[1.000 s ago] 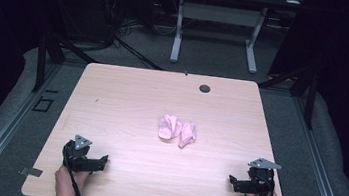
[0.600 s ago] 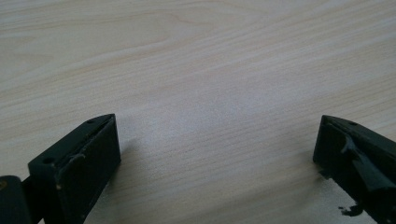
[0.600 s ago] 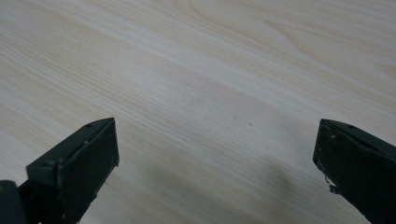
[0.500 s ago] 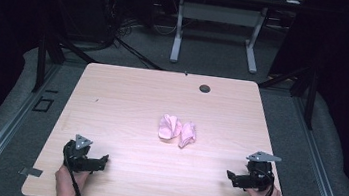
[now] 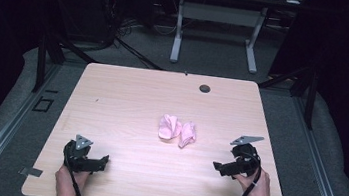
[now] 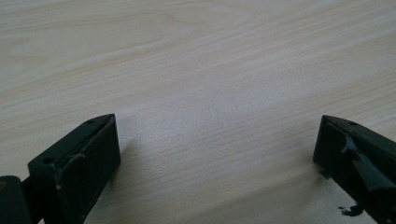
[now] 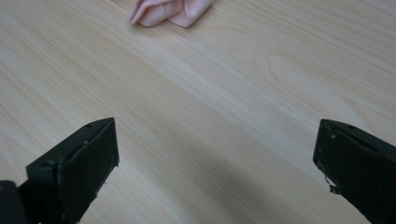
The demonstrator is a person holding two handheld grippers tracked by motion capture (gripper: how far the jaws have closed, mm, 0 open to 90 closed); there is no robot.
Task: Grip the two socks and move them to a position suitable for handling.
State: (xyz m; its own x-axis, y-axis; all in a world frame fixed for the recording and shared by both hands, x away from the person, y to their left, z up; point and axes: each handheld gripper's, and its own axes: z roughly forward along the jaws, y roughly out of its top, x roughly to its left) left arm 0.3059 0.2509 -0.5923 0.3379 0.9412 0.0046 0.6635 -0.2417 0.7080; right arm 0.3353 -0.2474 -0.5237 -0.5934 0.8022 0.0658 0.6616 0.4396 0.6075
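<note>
Approach seems the step in hand: right gripper [image 5: 218,167], fingers spread and empty like the left gripper [image 5: 103,160], must cross bare surface [image 5: 126,102] to the pink cloth [image 5: 177,130].

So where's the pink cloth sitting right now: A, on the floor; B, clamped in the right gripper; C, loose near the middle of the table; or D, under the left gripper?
C: the pink cloth lies crumpled near the middle of the table, apart from the right gripper and the left gripper, both with jaws open.
</note>
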